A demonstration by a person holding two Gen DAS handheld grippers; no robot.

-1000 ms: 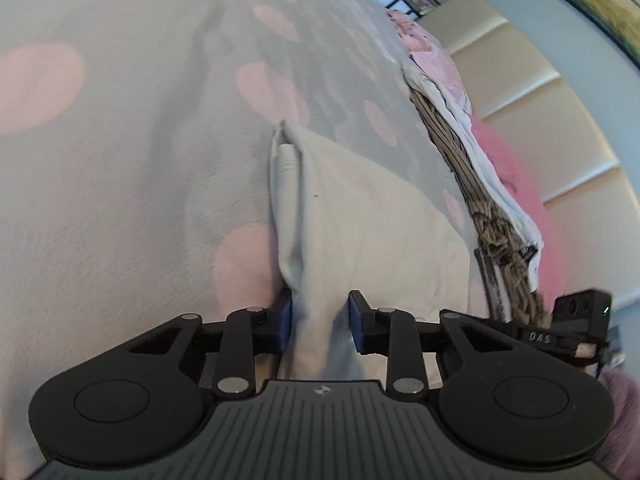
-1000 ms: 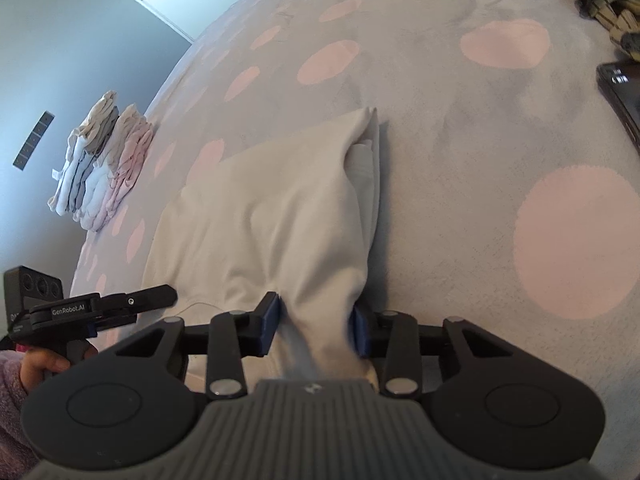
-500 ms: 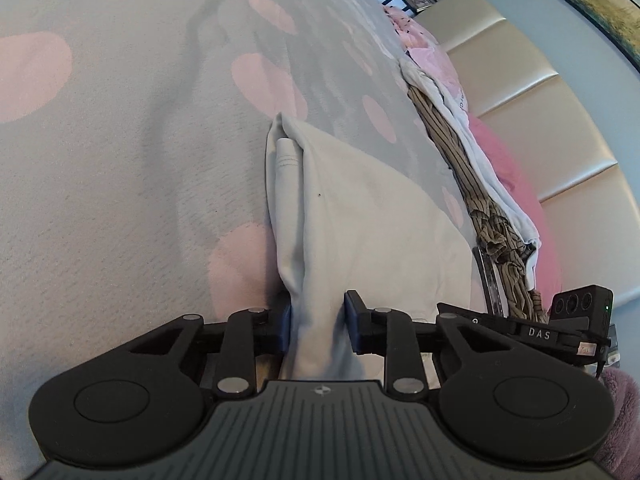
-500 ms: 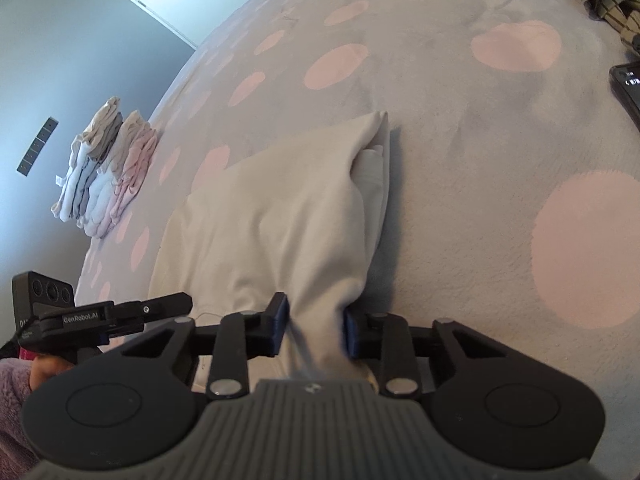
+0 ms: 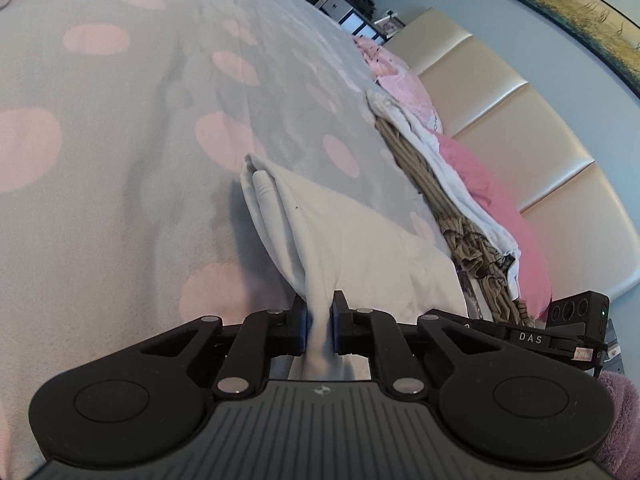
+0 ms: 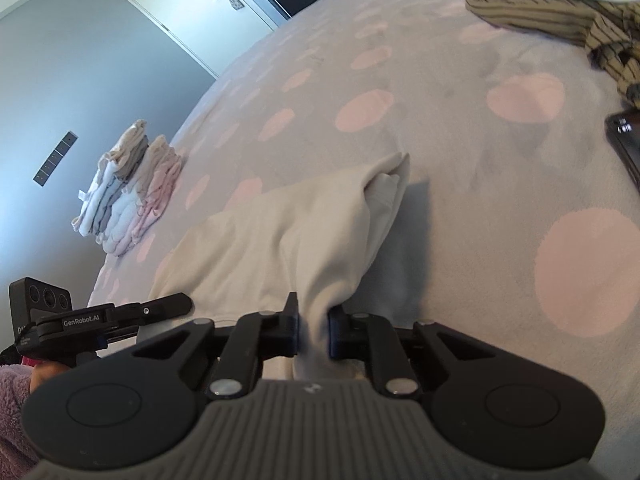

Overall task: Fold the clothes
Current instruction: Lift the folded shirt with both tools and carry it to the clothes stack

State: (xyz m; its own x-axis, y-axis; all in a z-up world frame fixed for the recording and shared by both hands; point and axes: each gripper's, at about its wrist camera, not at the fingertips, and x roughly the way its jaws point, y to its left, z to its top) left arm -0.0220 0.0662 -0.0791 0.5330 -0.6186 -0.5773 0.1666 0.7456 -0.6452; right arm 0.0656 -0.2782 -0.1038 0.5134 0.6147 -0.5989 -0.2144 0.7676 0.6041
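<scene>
A cream garment lies partly folded on the grey bedspread with pink dots. My left gripper is shut on its near left corner and holds the cloth lifted. My right gripper is shut on the near right corner of the same garment, also lifted. The far end of the garment rests on the bed. Each gripper shows in the other's view: the right one and the left one.
A striped brown garment and white and pink clothes lie along the cream headboard. A stack of folded clothes stands at the bed's far left. A dark phone lies at the right edge.
Both grippers have closed further on the garment's near corners and raised them. The cloth now hangs bunched between the jaws.
</scene>
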